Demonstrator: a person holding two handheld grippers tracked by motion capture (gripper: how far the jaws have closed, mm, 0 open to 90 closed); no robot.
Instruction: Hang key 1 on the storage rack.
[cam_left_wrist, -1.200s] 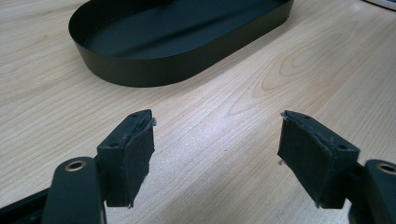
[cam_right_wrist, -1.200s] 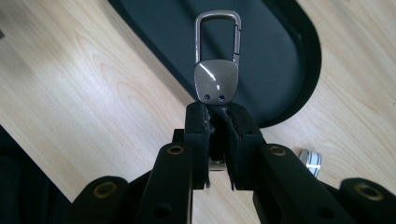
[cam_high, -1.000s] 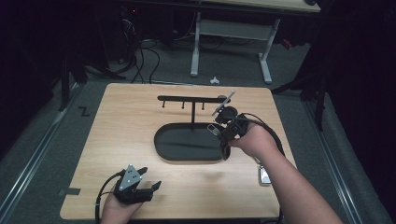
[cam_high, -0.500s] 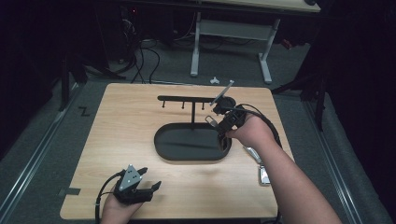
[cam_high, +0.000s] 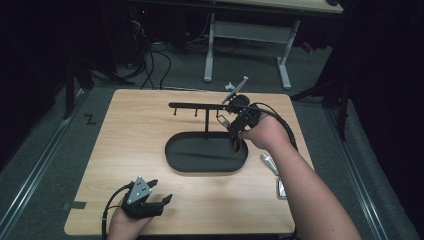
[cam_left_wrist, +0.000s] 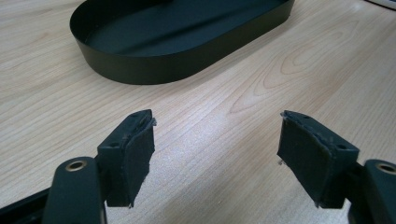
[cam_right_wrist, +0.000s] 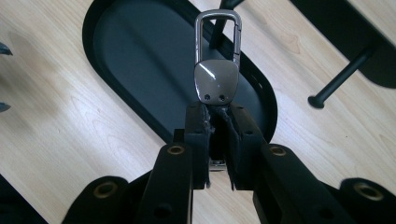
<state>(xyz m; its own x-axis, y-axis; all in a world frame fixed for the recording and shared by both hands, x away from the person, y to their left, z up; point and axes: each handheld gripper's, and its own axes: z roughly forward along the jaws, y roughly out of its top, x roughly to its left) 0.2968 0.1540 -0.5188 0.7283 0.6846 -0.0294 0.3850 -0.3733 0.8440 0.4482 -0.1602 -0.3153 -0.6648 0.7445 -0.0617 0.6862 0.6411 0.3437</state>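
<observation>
Right gripper view: right claw (cam_right_wrist: 217, 122) clenched on a shiny grey metal keychain with a carabiner clip (cam_right_wrist: 217, 70), held above the black oval metal tray (cam_right_wrist: 140, 56) on the pale wood-grain worktop (cam_right_wrist: 56, 121). No readable writing on the keychain. Left claw (cam_high: 161, 201) released, nothing between the pads, resting at the worktop's near left corner. Black T-shaped hook rack (cam_high: 200, 106) rising from the tray, just beside the keychain. Second silvery keychain (cam_high: 269, 163) lying right of the tray. Dark room, grey carpet (cam_high: 60, 150), white-legged desk (cam_high: 250, 30) behind.

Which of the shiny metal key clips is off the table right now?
The silver carabiner key clip pinched in the right tongs, above the black oval tray. Two other metal pieces lie on the light wooden table.
</observation>
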